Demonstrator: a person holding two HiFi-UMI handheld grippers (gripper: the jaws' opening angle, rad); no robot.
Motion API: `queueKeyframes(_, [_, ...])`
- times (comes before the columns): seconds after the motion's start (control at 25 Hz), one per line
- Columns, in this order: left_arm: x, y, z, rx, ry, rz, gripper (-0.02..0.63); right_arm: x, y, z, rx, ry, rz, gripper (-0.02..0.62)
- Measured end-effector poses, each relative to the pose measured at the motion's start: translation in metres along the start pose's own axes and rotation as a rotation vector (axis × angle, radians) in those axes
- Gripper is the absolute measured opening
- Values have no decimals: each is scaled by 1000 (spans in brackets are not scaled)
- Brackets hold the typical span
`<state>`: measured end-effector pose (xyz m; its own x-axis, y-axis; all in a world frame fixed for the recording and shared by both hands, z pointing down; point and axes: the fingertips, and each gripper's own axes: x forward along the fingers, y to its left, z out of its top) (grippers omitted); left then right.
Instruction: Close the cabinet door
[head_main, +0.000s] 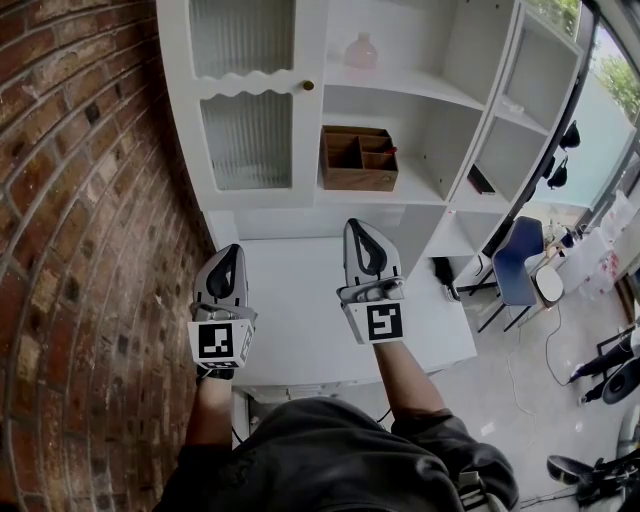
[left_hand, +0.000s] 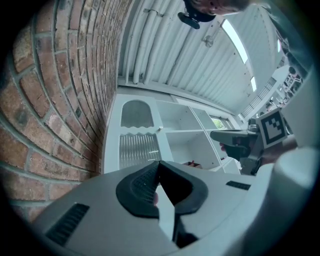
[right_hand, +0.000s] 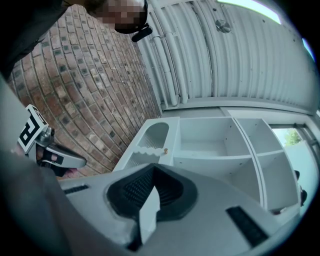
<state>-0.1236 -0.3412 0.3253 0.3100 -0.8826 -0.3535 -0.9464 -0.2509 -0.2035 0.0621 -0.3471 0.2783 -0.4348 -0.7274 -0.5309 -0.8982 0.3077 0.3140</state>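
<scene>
Head view | your left gripper (head_main: 228, 252) and right gripper (head_main: 358, 228): jaws pressed together, empty, over the white tabletop (head_main: 300, 310) | ribbed-glass cabinet door (head_main: 245, 120) ahead at upper left, apparently shut, brass knob (head_main: 308, 85) at its edge.

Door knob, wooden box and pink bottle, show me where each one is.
door knob (head_main: 308, 85), head view, its round brass head.
wooden box (head_main: 357, 180), head view, its front wall.
pink bottle (head_main: 361, 55), head view, its body.
</scene>
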Motion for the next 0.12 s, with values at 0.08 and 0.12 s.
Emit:
queueKeyframes(0.08, [0, -1, 0, 1, 0, 0, 3, -1, 0, 0, -1, 2, 2, -1])
queueKeyframes(0.12, [0, -2, 1, 1, 0, 1, 3, -1, -1, 0, -1, 4, 4, -2])
